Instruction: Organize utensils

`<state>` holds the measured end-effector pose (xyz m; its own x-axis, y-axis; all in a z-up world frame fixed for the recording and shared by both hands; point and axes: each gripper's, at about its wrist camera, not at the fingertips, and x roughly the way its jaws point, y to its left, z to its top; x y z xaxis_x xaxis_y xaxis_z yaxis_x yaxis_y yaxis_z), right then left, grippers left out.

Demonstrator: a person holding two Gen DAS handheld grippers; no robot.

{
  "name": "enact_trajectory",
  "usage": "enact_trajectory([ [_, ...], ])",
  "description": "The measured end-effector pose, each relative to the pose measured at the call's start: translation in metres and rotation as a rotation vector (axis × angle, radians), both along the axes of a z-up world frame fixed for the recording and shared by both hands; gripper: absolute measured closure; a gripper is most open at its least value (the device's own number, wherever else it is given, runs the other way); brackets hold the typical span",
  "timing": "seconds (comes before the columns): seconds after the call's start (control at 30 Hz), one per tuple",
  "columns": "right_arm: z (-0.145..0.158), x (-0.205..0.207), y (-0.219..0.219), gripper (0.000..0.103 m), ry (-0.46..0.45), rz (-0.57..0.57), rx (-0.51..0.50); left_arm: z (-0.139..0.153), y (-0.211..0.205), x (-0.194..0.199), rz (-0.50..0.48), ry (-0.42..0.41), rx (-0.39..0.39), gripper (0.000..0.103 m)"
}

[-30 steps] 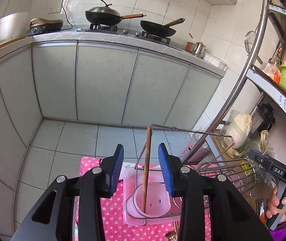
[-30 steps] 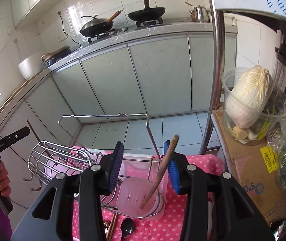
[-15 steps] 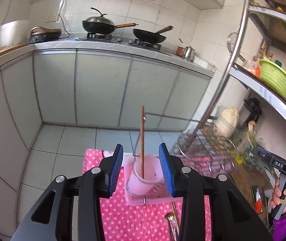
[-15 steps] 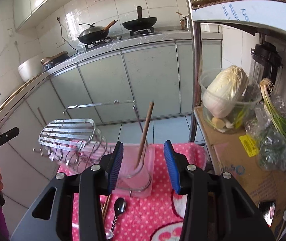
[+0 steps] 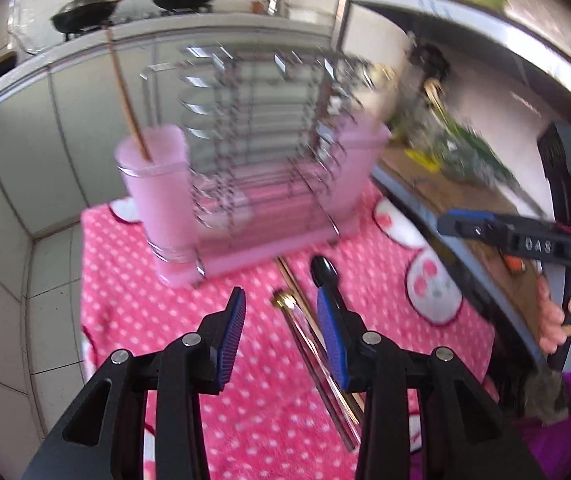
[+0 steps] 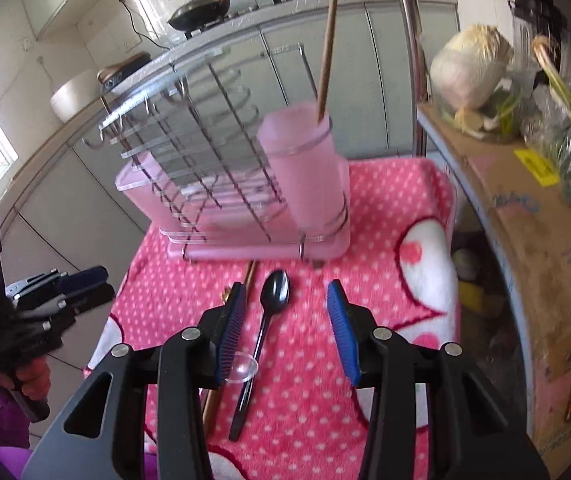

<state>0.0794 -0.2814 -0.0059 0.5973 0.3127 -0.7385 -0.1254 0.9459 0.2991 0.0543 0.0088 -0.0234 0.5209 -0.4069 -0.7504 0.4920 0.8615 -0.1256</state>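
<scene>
A pink utensil cup (image 5: 157, 200) (image 6: 305, 168) hangs on the end of a wire dish rack (image 5: 261, 128) (image 6: 205, 152) with a pink base. One wooden chopstick (image 5: 125, 92) (image 6: 327, 48) stands in the cup. On the pink dotted cloth (image 5: 157, 320) (image 6: 365, 280) lie a black spoon (image 6: 269, 320) (image 5: 325, 276), a clear gold-tipped utensil (image 5: 305, 340) and a wooden chopstick (image 6: 245, 280). My left gripper (image 5: 281, 320) is open and empty above the utensils. My right gripper (image 6: 285, 320) is open and empty, straddling the black spoon.
A metal shelf (image 5: 465, 20) on the right holds a cardboard box (image 6: 525, 208), a cabbage (image 6: 469, 72) and greens. Kitchen cabinets (image 6: 365, 60) and a counter with woks (image 5: 85, 4) stand beyond the floor gap.
Both grippers have pulled back and tilted down from the cup toward the cloth. The loose utensils now lie between the fingers. The chopstick stays in the cup.
</scene>
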Motion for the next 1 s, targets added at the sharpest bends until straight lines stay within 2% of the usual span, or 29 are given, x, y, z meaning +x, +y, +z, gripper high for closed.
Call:
enact_trajectory([
  [0.17,-0.020,-0.007,0.000,0.060,0.036,-0.006,0.004,-0.035,-0.033,-0.013,-0.109,0.075,0.069,0.066],
  [0.5,-0.038,-0.005,-0.018,0.060,0.069,-0.044,0.060,-0.079,-0.089,-0.021,-0.282,0.088,0.295,0.066],
  [0.73,-0.050,-0.002,-0.024,0.060,0.101,-0.053,0.092,-0.107,-0.113,-0.019,-0.319,0.074,0.418,0.066],
  [0.8,-0.051,-0.001,-0.025,0.060,0.102,-0.053,0.092,-0.110,-0.115,-0.016,-0.313,0.071,0.422,0.067],
  [1.0,-0.054,0.003,-0.021,0.060,0.112,-0.046,0.097,-0.107,-0.099,0.003,-0.219,0.128,0.329,0.086],
])
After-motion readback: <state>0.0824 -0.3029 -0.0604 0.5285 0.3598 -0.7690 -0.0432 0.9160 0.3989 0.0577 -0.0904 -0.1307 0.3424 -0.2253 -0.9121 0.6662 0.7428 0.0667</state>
